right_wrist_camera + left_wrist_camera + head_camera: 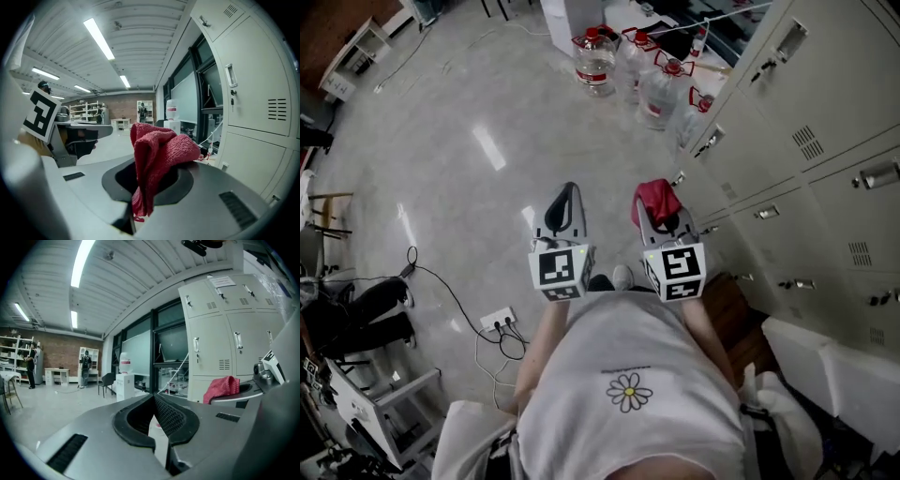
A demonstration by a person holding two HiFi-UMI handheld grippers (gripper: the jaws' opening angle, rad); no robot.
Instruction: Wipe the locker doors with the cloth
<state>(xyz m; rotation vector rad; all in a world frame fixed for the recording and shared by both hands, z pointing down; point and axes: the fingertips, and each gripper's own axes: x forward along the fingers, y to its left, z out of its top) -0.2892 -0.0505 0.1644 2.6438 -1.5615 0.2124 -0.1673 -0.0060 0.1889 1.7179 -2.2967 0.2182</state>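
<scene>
A bunched red cloth (656, 199) is pinched in my right gripper (659, 214), which is shut on it; in the right gripper view the red cloth (157, 152) stands up out of the jaws. My left gripper (565, 208) is shut with nothing in it, its tips meeting (153, 398). The pale grey locker doors (825, 122) run along the right, with handles and vent slots; the nearest locker door (255, 89) is to the right of the cloth, apart from it. The left gripper view also shows the red cloth (221, 387) and locker doors (220, 341).
Several large water bottles (637, 70) stand on the floor ahead near the lockers. A power strip (498, 321) with cables lies on the floor at the left. A shelf unit (356, 52) is at far left. White bags (825, 366) sit at the lockers' foot near me.
</scene>
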